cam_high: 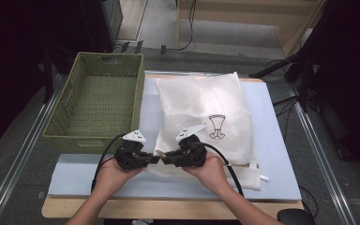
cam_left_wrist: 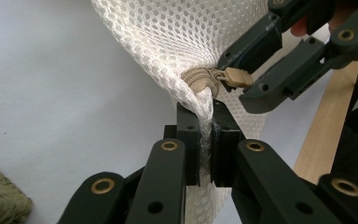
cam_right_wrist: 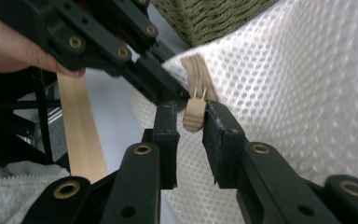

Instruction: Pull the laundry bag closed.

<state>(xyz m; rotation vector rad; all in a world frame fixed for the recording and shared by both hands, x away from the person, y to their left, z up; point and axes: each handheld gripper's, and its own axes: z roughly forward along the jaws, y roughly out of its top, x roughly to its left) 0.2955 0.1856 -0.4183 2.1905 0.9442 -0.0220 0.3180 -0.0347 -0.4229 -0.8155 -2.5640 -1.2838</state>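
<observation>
— Mesh bag [cam_high: 201,117] first: where does it lie?

— Flat on the pale desk [cam_high: 272,140], just right of the green woven basket [cam_high: 98,101]. From the high view it reads as a white pillow-shaped bag with a small drawing on it, and both tools meet at its near left corner.

— Can that view tell what each tool is doing?

— Not really. It shows the left tool [cam_high: 153,158] and the right tool [cam_high: 165,158] tip to tip, a hand behind each, cables trailing back. The tips are too small there to judge.

— And the left gripper view?

— There the left tool [cam_left_wrist: 205,135] is pinched tight on a fold of the mesh at the corner, just under the tan zipper end [cam_left_wrist: 200,81]. Beyond it the right tool [cam_left_wrist: 242,79] comes in from the upper right, with the tan zipper pull [cam_left_wrist: 237,77] between its two jaws.

— Does the right gripper view agree?

— Yes, and it adds detail. The right tool [cam_right_wrist: 193,116] has its jaws on either side of the zipper pull [cam_right_wrist: 195,114]; the right jaw touches the tab, while a thin gap shows on the left side, so I can't tell whether it is truly clamped. The left tool [cam_right_wrist: 168,91] reaches in from the upper left against the corner of the mesh bag [cam_right_wrist: 298,93], with a hand [cam_right_wrist: 14,46] behind it.

— Anything else one view gives that the others lack?

— The right gripper view shows the basket [cam_right_wrist: 214,14] behind the bag and the desk's wooden edge [cam_right_wrist: 79,130]. The left gripper view catches a bit of the basket [cam_left_wrist: 0,196] at its lower left.
</observation>
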